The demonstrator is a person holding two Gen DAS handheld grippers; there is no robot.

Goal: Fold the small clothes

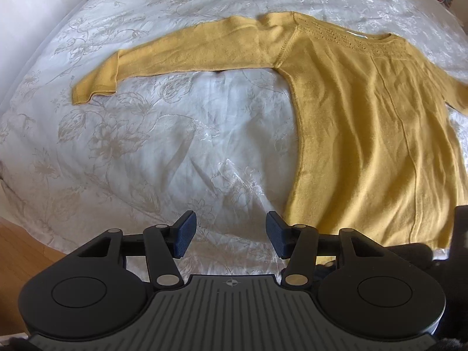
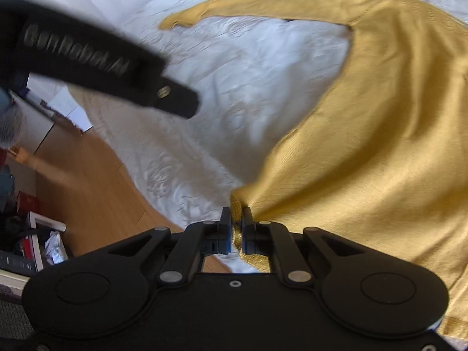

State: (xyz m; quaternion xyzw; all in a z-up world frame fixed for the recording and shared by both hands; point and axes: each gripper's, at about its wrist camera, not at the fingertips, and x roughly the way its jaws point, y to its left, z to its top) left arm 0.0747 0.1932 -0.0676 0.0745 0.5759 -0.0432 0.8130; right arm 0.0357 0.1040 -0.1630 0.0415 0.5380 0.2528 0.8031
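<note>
Yellow sweater (image 2: pixel 380 146) hem, apparently, pinched in right gripper (image 2: pixel 237 231).

A bed (image 1: pixel 163 134) with a white, floral-patterned cover fills the scene, brightly lit. Wooden floor (image 2: pixel 87 187) lies along its left side. Boxes and clutter (image 2: pixel 32 239) sit on the floor at near left. A pale wall (image 1: pixel 26 14) stands at far left.

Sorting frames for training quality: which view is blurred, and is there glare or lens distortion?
Right wrist view: motion-smeared, especially the left gripper and bedspread; the right gripper stays sharp, clamping the yellow sweater. Left wrist view: crisp, fisheye-curved bed, window glare at top.
</note>
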